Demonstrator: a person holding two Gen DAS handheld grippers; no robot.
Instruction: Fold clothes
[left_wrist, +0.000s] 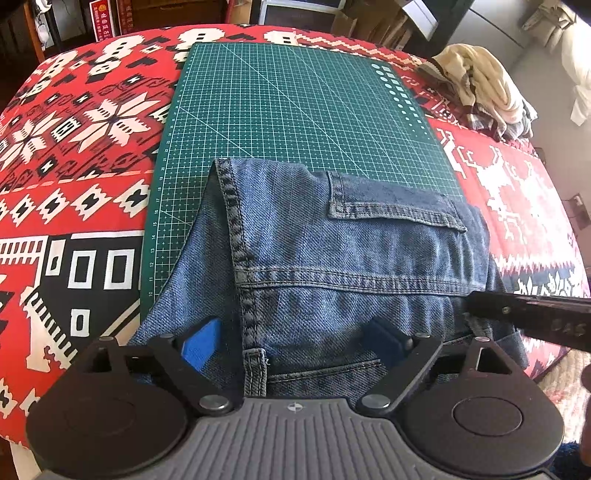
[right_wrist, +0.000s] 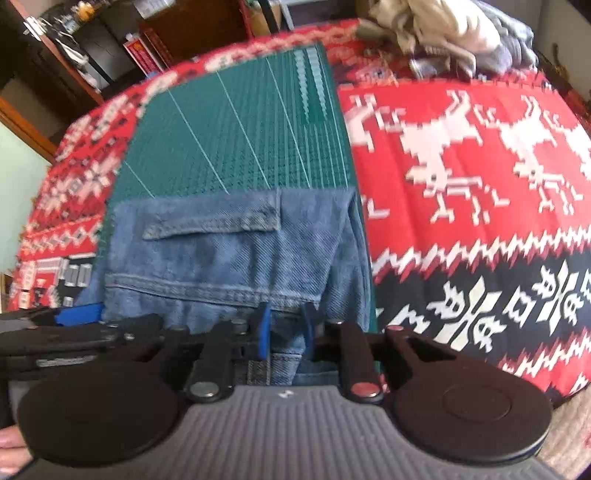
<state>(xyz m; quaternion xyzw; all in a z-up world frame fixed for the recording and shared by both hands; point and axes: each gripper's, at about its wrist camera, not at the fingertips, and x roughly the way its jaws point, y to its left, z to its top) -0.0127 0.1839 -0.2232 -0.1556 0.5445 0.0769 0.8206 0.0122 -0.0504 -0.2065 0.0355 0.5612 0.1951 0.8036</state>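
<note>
The folded blue jeans (left_wrist: 332, 266) lie on the near end of the green cutting mat (left_wrist: 295, 110), which rests on a red patterned blanket (left_wrist: 74, 147); a heap of pale clothes (left_wrist: 480, 85) sits beyond the mat's far right corner. The left gripper (left_wrist: 295, 343) is spread wide over the denim at the mat's near edge; the right gripper (right_wrist: 284, 328), just beside it, has its blue pads (right_wrist: 263, 328) narrowed around a denim fold, though whether they pinch it I cannot tell.

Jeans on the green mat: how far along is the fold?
Done: the jeans lie folded into a compact stack on the cutting mat. In hand: the left hand-held gripper is open over their near edge; the right hand-held gripper is nearly closed at the denim's right edge, grip unclear. Left: the clothes pile at the far right.
</note>
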